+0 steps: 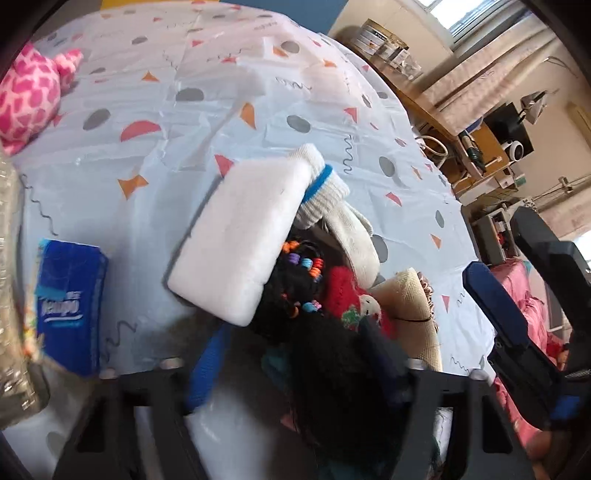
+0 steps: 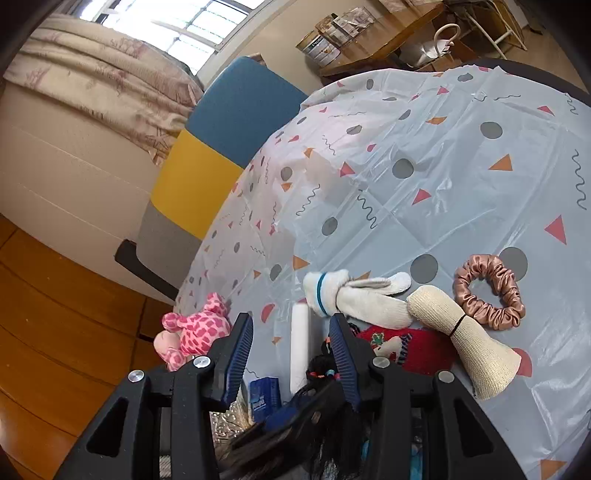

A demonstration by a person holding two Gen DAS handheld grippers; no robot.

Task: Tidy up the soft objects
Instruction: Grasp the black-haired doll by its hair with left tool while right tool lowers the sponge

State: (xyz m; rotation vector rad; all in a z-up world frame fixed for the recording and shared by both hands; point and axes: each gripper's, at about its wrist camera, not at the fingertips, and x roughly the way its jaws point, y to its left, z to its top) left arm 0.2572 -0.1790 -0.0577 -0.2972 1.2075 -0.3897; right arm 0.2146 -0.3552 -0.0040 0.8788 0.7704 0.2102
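Black doll hair (image 1: pixel 332 354) lies between the fingers of the left gripper (image 1: pixel 295 350); whether they pinch it, I cannot tell. The right gripper (image 2: pixel 291 350) stands spread and holds nothing. Next the doll probably must be lifted gently. Beyond lie a white sponge (image 1: pixel 240 236) and socks (image 2: pixel 354 295) on the patterned tablecloth (image 2: pixel 443 184); further, a window (image 2: pixel 192 22).
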